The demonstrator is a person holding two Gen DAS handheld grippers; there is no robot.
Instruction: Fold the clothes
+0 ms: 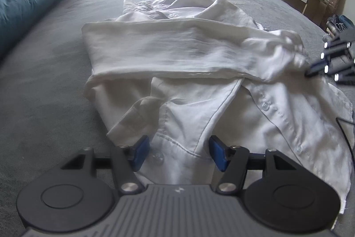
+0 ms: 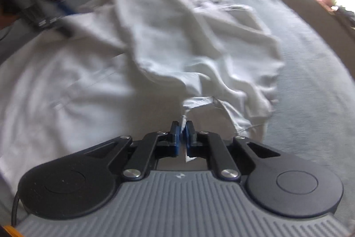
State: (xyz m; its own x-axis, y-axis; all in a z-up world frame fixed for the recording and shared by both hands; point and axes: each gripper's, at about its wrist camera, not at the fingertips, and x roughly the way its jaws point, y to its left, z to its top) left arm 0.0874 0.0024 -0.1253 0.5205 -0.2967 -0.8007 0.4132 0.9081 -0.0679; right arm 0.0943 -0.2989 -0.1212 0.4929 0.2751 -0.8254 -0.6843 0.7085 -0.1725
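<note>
White shirt [image 1: 177, 54] on grey bed [image 1: 44, 81], teal pillow [image 1: 26, 6] beside, left tool [image 1: 177, 152] spread, right tool [image 2: 182, 126] pinching sleeve [image 2: 195, 103].

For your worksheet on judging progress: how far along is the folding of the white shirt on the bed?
Done: one sleeve lies folded across the white shirt. In hand: the right tool pinches a cuff edge; the left tool stands open over the collar. Left: second sleeve, body folds.

Thin creased white cloth shirt [image 1: 177, 48] on matt grey woven bedspread [image 1: 55, 81]
</note>
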